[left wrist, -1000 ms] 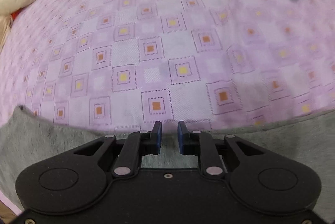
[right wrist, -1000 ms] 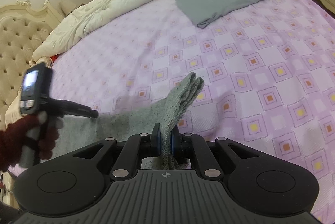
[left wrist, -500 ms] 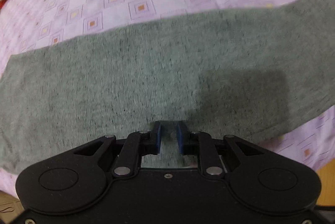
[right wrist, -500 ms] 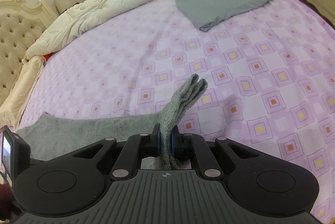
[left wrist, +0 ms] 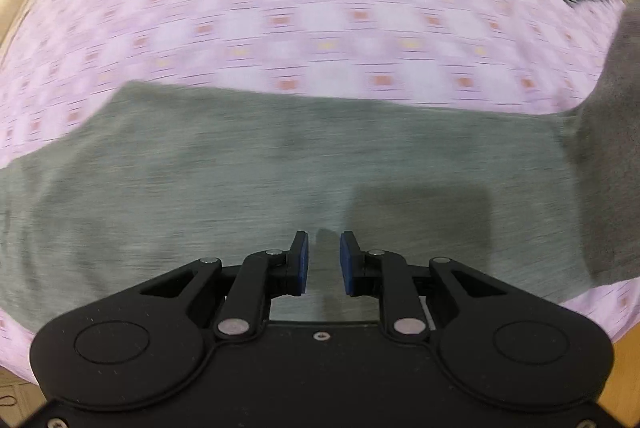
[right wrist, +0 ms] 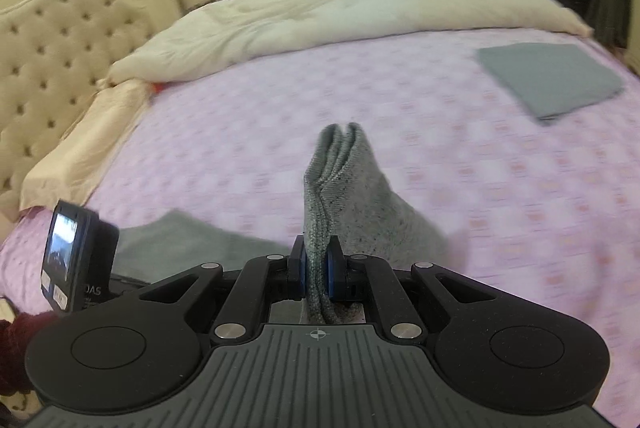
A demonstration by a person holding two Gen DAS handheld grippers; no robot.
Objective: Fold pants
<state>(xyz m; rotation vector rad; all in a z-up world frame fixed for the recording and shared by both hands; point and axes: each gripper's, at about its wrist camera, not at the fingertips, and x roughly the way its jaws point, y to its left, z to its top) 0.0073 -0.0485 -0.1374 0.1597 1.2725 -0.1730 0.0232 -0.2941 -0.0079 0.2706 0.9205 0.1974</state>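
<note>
The middle of the bed (right wrist: 280,116) was bare and open. A folded grey cloth (right wrist: 548,80) lay far right, a big white quilt (right wrist: 340,16) piled along the back

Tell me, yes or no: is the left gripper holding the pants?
No: the left gripper hangs over the pants with a clear gap between its pads and no cloth in it.
</note>
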